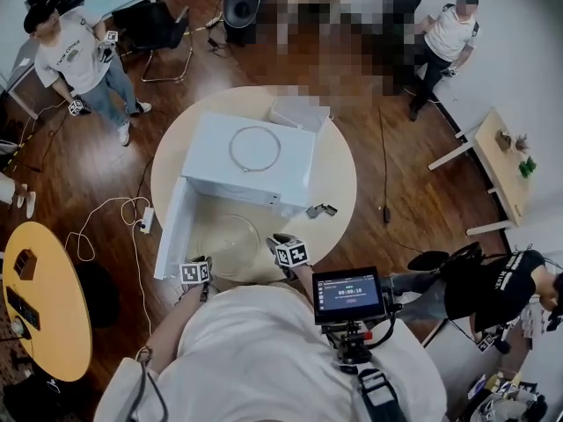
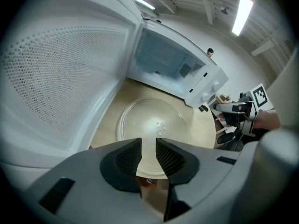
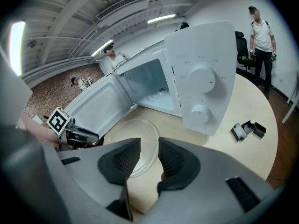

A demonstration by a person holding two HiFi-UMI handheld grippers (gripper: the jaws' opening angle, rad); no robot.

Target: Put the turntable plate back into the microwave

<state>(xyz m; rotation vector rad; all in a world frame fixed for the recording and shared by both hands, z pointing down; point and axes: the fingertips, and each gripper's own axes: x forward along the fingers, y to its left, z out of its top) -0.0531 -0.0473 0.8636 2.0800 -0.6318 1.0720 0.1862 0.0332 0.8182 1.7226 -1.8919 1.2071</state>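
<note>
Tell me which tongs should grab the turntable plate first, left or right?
Probably left: the turntable plate lies centred ahead of the left tongs, its near rim at their gap. The right tongs face only its right-hand edge.

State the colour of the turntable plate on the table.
The turntable plate is clear glass, the beige table showing through; left gripper view shows it best.
</note>
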